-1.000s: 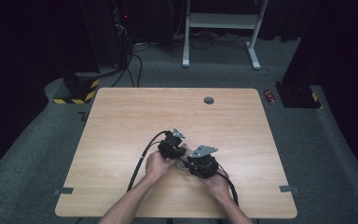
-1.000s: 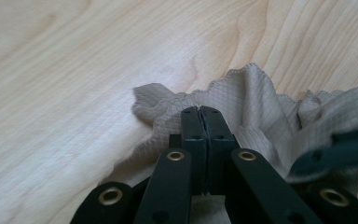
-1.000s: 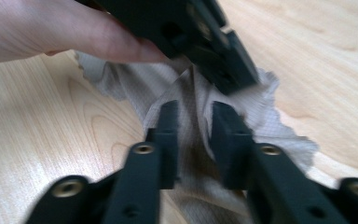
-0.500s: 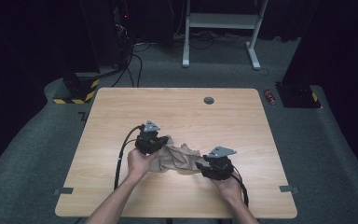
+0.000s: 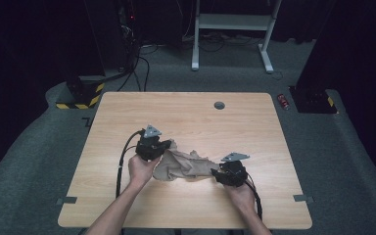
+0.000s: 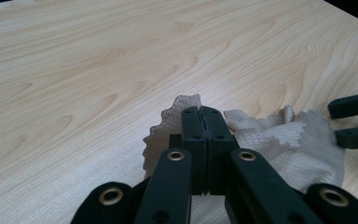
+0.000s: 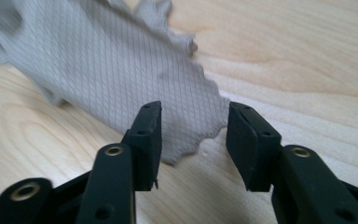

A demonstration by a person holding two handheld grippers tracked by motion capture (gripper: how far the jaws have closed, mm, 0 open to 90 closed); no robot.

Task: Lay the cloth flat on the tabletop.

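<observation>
Beige cloth stretched btw two grippers on the counter

Left gripper (image 6: 204, 122) jaws pressed together, pinching the cloth's (image 5: 183, 165) scalloped left edge; right gripper (image 7: 193, 135) jaws have just been closing, now spread w/ the cloth's right corner btw them, pads not pressing. Cloth lies crumpled on the counter (image 5: 191, 117), toward the near edge, well short of the round hole (image 5: 219, 105) at the far edge.

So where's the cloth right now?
In the high view the cloth lies crumpled on the near half of the table, between the left gripper, shut on its left edge, and the open right gripper.
</observation>
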